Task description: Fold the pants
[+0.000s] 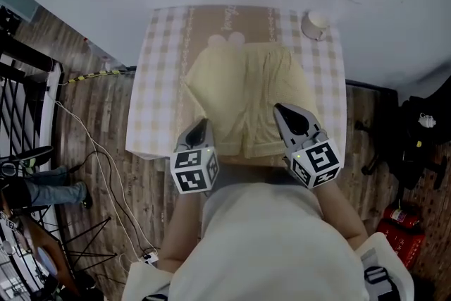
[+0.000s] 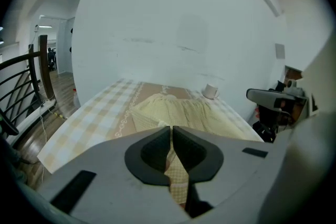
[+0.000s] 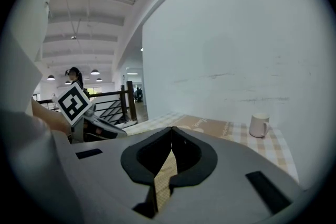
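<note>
Pale yellow pants point(image 1: 246, 95) lie flat on the checked tablecloth point(image 1: 158, 81), waist at the far side and hem along the near edge. Their left side shows a raised fold. My left gripper point(image 1: 204, 123) hovers over the left leg, jaws shut, with no cloth visibly pinched. My right gripper point(image 1: 280, 109) hangs over the right leg, also shut. In the left gripper view the pants point(image 2: 178, 110) spread beyond the closed left gripper point(image 2: 171, 128). In the right gripper view the closed right gripper point(image 3: 171, 129) points nearly level at the wall.
A white mug point(image 1: 315, 23) point(image 2: 210, 91) point(image 3: 258, 125) stands at the table's far right corner. The wall runs right behind the table. Cables and a black railing point(image 1: 21, 95) are on the left, a red extinguisher point(image 1: 398, 225) on the right floor.
</note>
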A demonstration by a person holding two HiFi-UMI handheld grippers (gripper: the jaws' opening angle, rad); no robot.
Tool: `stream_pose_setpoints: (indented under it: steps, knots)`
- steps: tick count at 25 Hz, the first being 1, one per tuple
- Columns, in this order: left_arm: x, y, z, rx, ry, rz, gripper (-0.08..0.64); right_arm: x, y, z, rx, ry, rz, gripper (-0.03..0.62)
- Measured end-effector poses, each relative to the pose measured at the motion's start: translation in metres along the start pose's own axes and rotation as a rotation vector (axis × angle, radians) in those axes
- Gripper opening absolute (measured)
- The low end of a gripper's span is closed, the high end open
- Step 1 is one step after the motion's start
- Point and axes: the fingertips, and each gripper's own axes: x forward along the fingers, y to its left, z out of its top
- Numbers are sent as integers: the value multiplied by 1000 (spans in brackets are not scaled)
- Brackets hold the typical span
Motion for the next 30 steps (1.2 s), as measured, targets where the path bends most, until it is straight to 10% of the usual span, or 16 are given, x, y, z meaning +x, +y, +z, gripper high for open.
stream_pose_setpoints:
  steps: [30]
  knots:
    - [44,-238,-37,50,18,-56,17,-113,-123,-46,17,27,111,0]
